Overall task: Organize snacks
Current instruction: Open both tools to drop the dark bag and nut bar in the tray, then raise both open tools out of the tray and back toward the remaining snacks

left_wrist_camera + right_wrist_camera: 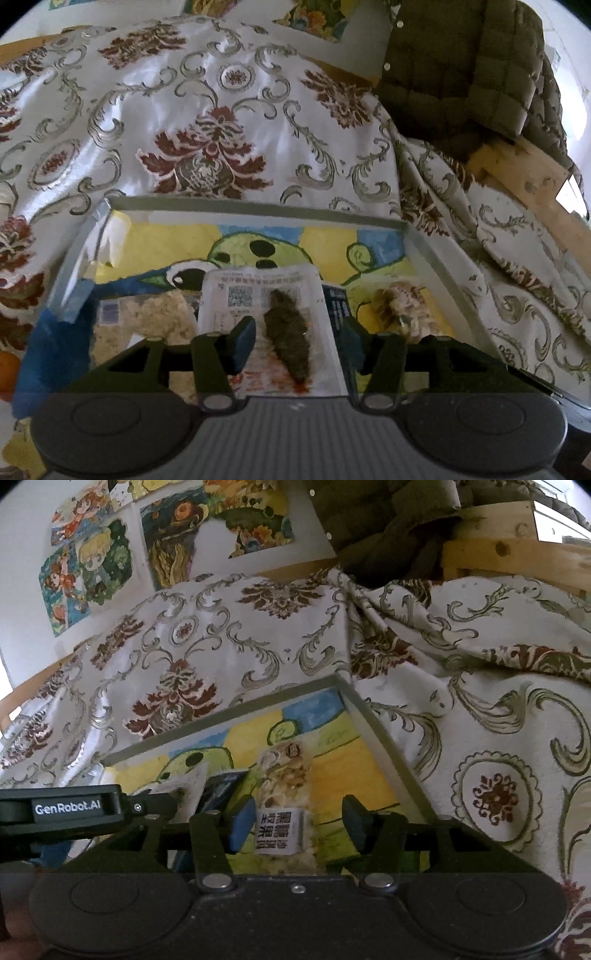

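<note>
Lower centre, both views: tray point(424, 243), thin grey rim, painted paper lining, set on a glossy damask cloth point(207, 110).
Done: four snacks lie in the tray.
Left: judged little; nothing held.
Left gripper point(295, 341): jaws apart, astride flat seaweed pack point(280, 314), pads clear.
Right gripper point(295, 821): jaws apart, astride nut bar point(286, 805), clear crinkly wrap, not pressing.
Others: pale puffed-rice pack point(147, 321); dark pack point(338, 306).
</note>
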